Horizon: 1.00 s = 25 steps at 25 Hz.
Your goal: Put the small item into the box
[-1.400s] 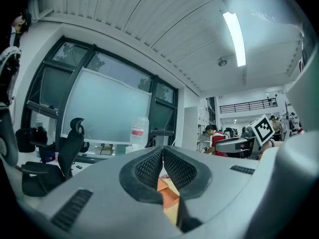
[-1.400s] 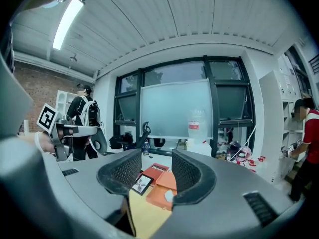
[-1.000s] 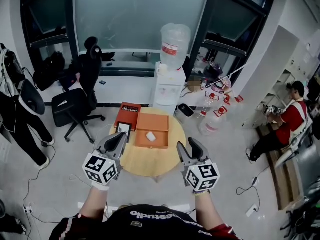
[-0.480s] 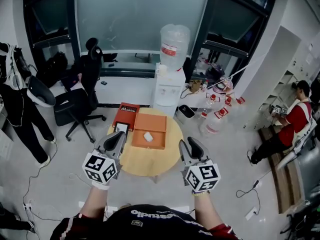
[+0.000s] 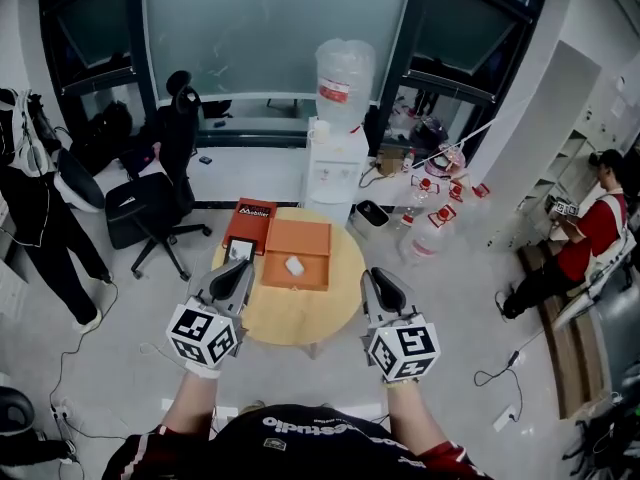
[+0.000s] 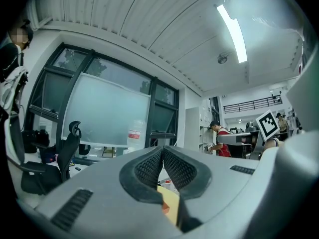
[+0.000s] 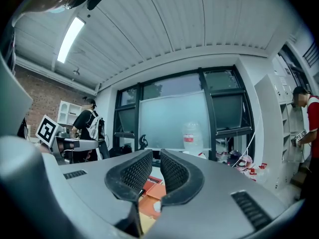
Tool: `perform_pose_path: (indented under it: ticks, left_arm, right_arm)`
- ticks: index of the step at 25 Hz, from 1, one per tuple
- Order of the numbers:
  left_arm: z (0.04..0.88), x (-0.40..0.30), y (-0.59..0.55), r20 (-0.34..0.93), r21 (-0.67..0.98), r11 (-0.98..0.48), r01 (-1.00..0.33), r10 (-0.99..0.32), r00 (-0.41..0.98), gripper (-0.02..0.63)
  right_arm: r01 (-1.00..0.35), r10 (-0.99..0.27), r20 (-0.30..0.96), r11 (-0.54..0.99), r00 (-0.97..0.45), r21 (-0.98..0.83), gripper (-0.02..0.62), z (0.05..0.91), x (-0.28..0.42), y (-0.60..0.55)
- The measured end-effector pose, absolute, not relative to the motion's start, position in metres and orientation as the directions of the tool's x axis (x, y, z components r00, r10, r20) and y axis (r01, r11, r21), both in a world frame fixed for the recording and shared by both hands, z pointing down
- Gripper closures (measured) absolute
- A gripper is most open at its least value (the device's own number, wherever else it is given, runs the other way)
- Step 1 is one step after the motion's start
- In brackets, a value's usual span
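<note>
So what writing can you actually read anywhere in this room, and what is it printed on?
"studio": the end of a white print on the person's dark shirt; its start is unclear.
One white word on the red box beside the orange box: too blurred to read.
A red label on the water bottle: too small to read.
</note>
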<state>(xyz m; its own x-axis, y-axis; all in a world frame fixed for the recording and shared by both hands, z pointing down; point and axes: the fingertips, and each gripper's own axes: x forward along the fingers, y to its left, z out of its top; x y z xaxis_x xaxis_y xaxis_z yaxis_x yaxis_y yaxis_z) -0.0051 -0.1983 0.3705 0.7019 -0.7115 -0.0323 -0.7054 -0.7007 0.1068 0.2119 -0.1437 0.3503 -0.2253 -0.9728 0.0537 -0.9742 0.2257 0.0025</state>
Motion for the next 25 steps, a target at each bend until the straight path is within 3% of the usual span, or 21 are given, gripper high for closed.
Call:
perform_pose_path:
  ticks: [25]
  left_arm:
    - [0.372,-0.005,-0.199,-0.022,0.084,-0.712,-0.698,-0.701,0.713,0.584]
  right_arm:
    - [-0.981,-0.981,0.018,0.194,-0.194,0.012,0.569,0.34,0.215,-0.146]
